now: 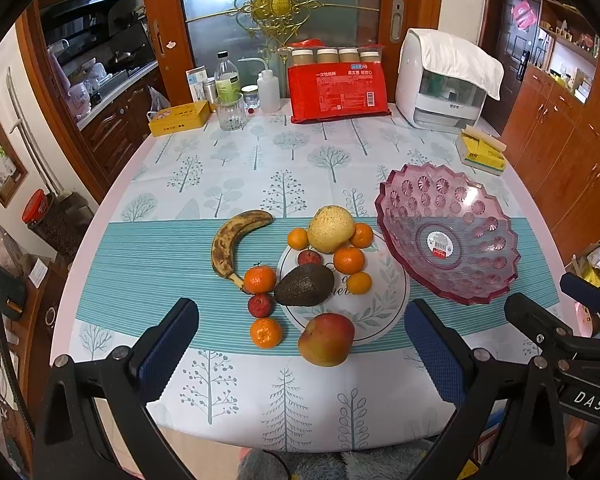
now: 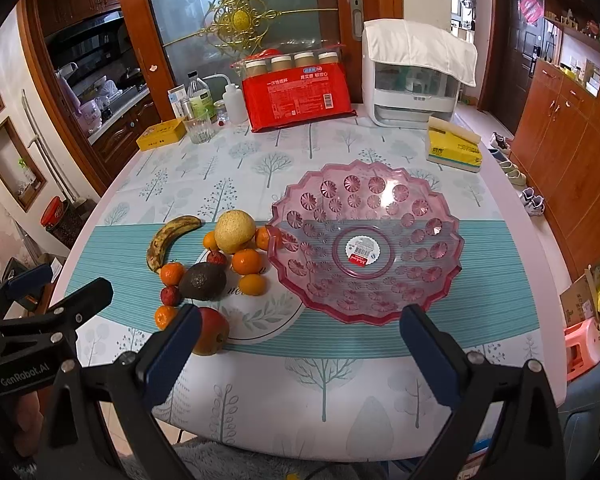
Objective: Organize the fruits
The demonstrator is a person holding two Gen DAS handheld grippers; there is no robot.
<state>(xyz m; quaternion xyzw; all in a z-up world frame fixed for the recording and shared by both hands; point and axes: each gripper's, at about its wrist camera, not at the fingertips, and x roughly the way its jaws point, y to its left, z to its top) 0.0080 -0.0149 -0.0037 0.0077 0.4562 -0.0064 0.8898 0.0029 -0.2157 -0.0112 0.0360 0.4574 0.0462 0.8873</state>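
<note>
Wood-panelled kitchen cabinets and a frosted glass door frame our tree-patterned counter, where the fruit lies grouped at the middle, partly on a round white leaf-printed mat. We see a dark green avocado at the centre of the cluster, a red-and-yellow apple nearest us, and a pale yellow pear-like fruit at the far side ringed by small orange tangerines. A brown-spotted yellow banana curves along the left edge, its stem touching another tangerine, with a small red lychee-like fruit just beside the avocado. To the right stands a scalloped pink translucent plastic fruit bowl, empty, a sticker at its base. Our left claw hangs open before the apple, holding nothing; our right claw hangs open before the bowl, likewise empty. A red packet of paper cups and a white countertop appliance stand along the far edge.
</note>
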